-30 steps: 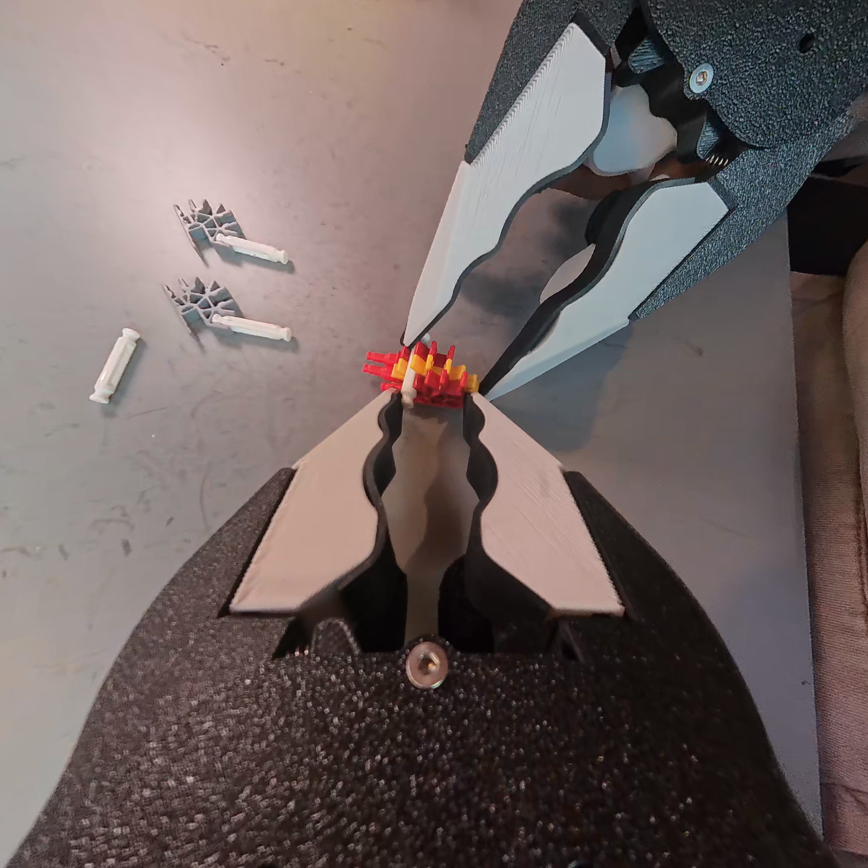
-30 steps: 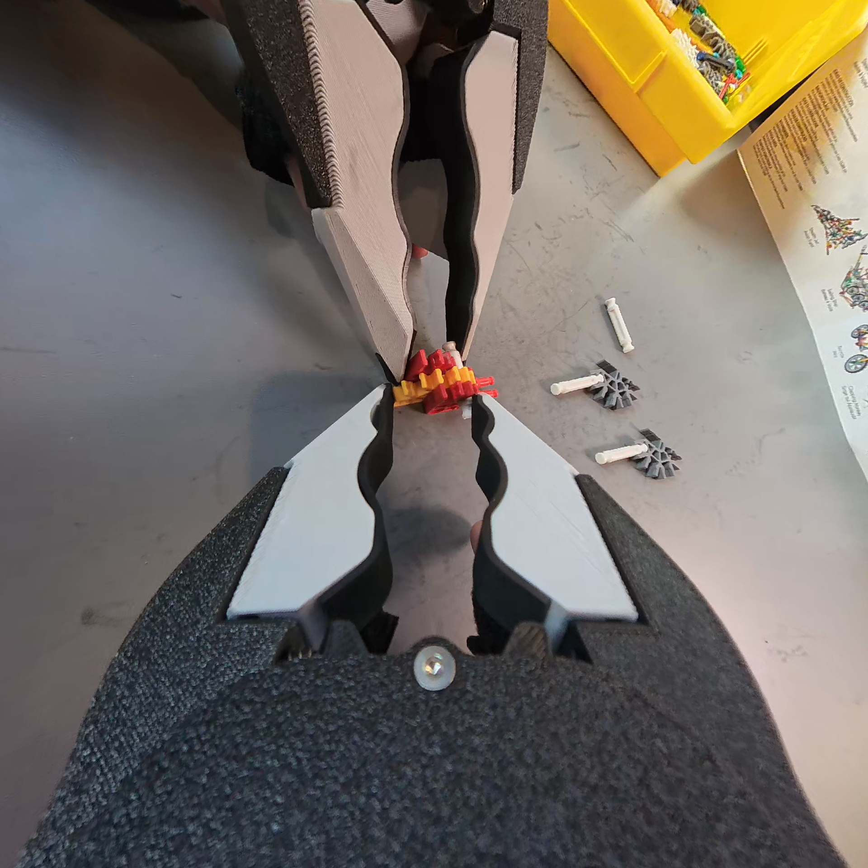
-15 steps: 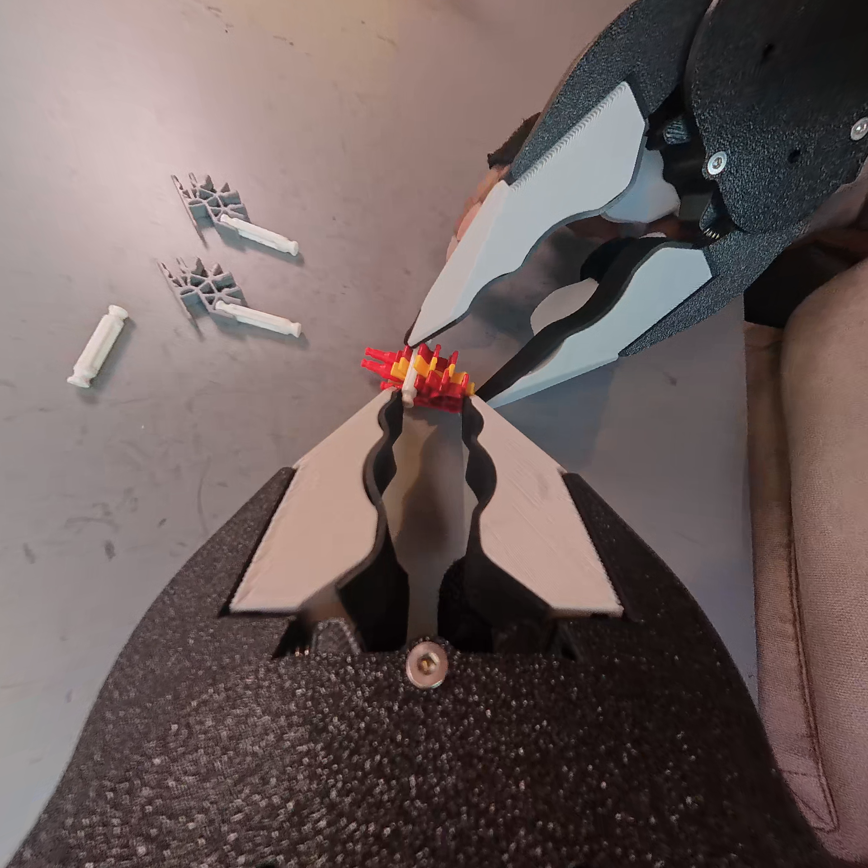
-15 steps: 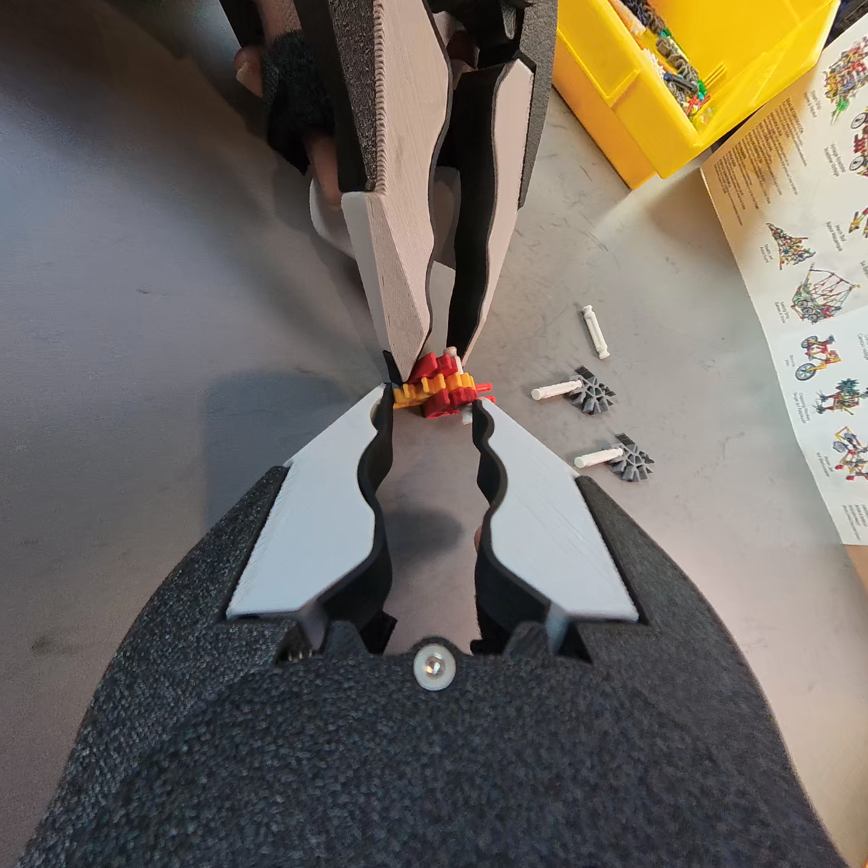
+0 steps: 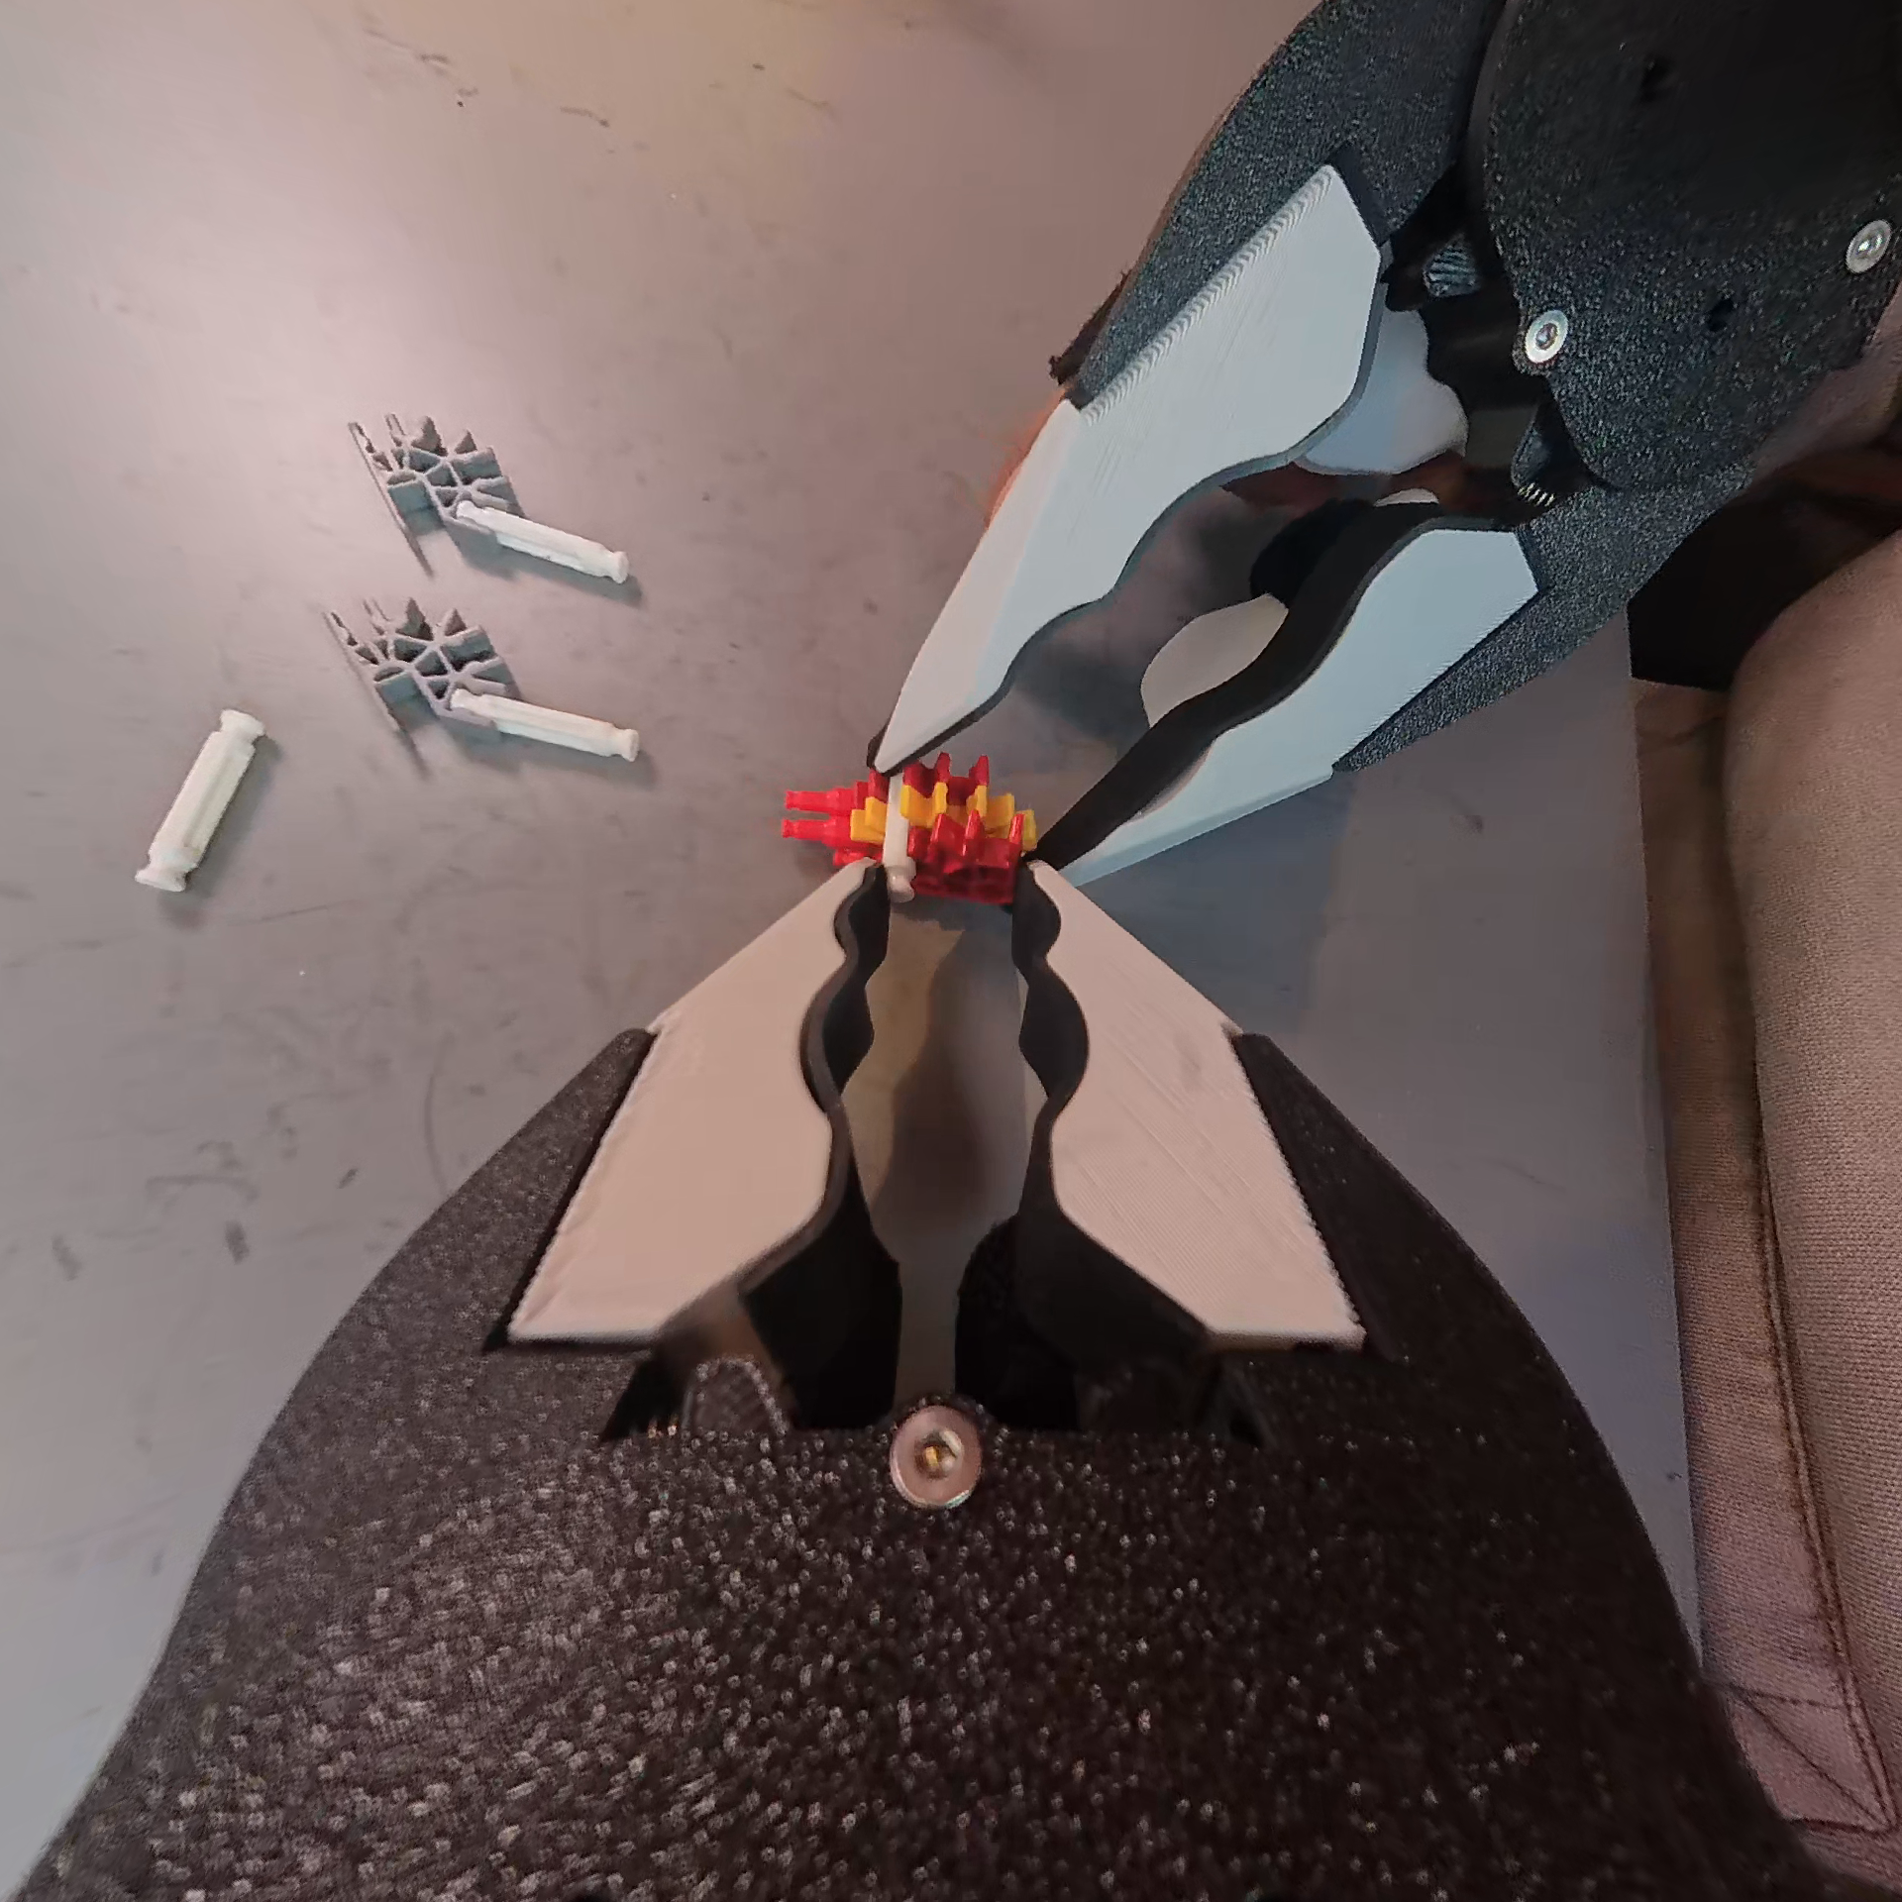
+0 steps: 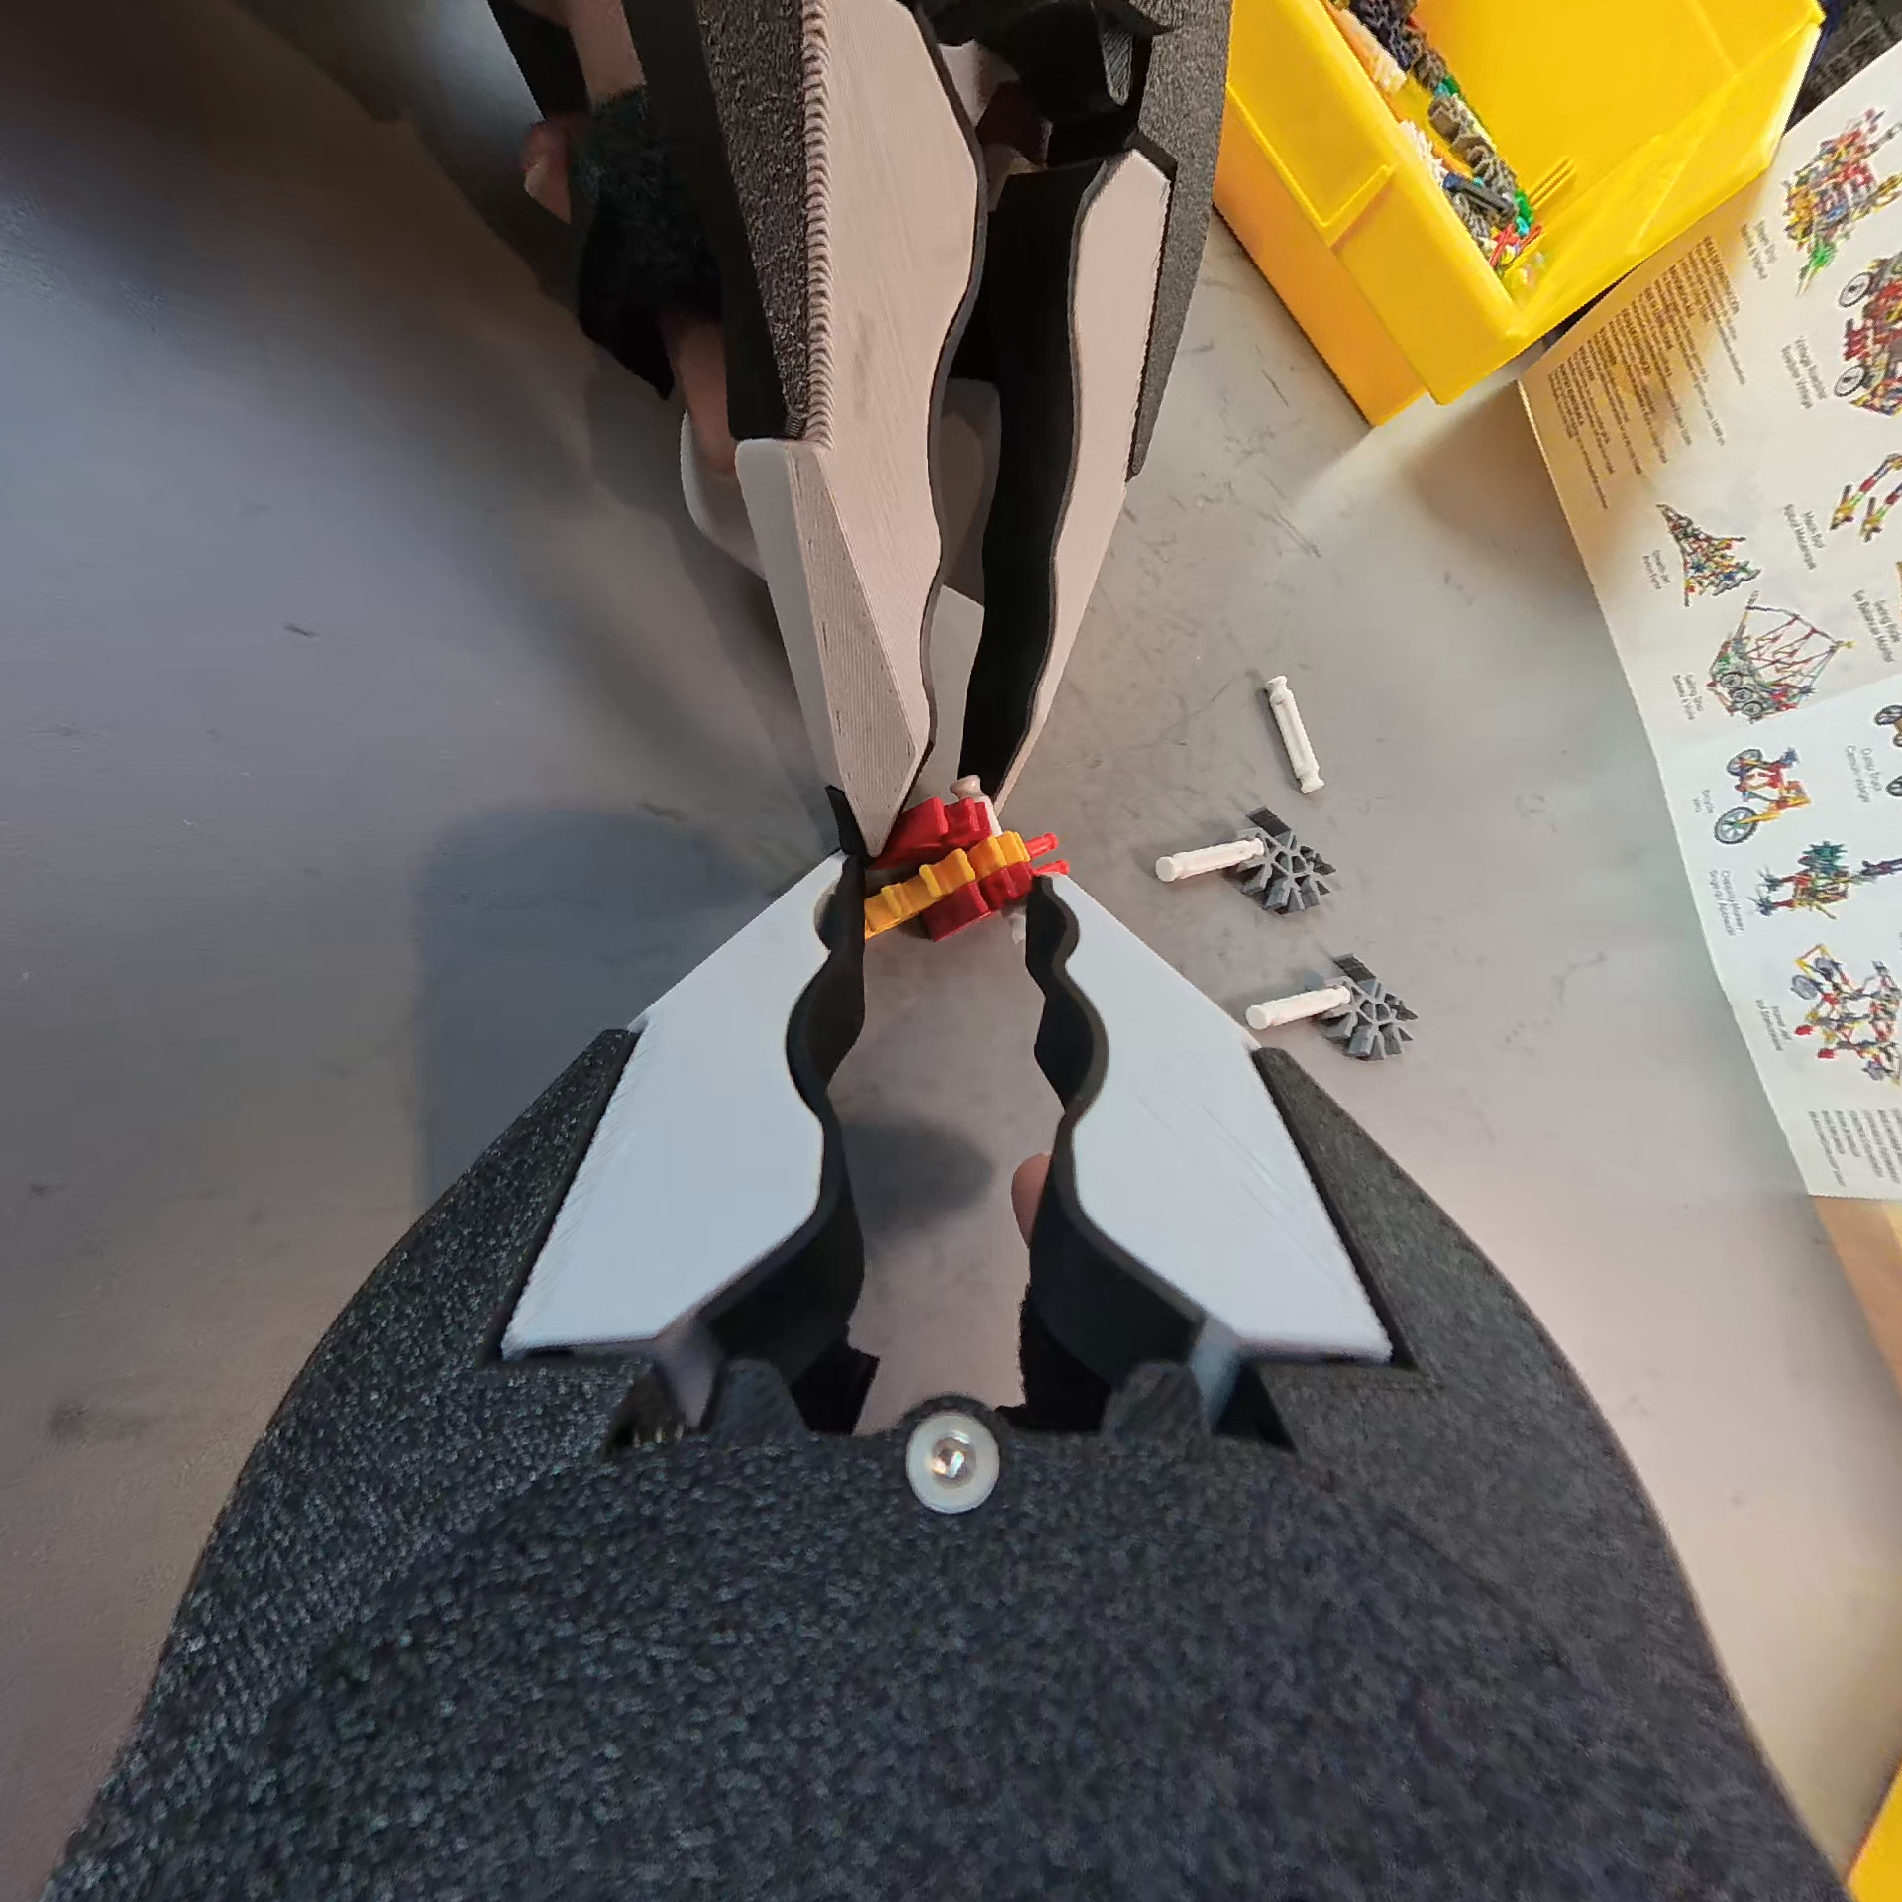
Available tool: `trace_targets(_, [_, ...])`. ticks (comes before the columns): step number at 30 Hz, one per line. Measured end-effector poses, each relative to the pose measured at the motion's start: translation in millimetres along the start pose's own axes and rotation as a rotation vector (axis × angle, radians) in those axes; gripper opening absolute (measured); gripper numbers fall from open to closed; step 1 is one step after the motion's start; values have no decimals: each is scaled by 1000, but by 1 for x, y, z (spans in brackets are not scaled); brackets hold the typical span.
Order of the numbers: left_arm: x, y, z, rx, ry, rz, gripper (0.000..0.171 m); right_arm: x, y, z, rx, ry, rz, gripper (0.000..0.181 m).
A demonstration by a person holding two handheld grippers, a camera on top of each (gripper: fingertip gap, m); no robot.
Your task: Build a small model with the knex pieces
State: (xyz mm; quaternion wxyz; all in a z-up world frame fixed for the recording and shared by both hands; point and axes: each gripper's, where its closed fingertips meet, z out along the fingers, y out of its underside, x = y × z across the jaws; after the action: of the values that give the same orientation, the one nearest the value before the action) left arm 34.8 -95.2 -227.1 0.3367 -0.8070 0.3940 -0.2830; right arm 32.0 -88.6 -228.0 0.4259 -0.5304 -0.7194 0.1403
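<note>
Left wrist view: left gripper (image 5: 947,880) low over grey table (image 5: 618,257), fingertips pinching the red-yellow connector cluster (image 5: 926,829), white rod (image 5: 897,834) stuck in it. Right gripper (image 5: 967,798) slants in from upper right, tips clamped on the same cluster from the far side. Loose white rod (image 5: 201,798) and two grey connectors with rods (image 5: 468,509) lie left. Brown cushion (image 5: 1801,1029) at right edge.

Right wrist view: right gripper (image 6: 942,895) level, pinching the cluster (image 6: 957,875); left gripper (image 6: 926,813) drops steeply from above. Only here: yellow parts bin (image 6: 1441,206), instruction sheet (image 6: 1770,618), gloved hand (image 6: 638,257).
</note>
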Motion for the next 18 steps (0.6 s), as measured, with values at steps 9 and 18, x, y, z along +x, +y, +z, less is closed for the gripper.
trace_targets(9, [1,0,0,-8,40,6,22,-2,-1,-1,10,11,-13,26])
trace_targets(18, [0,-6,0,11,122,-150,22,2,-1,-3,21,-27,36,22])
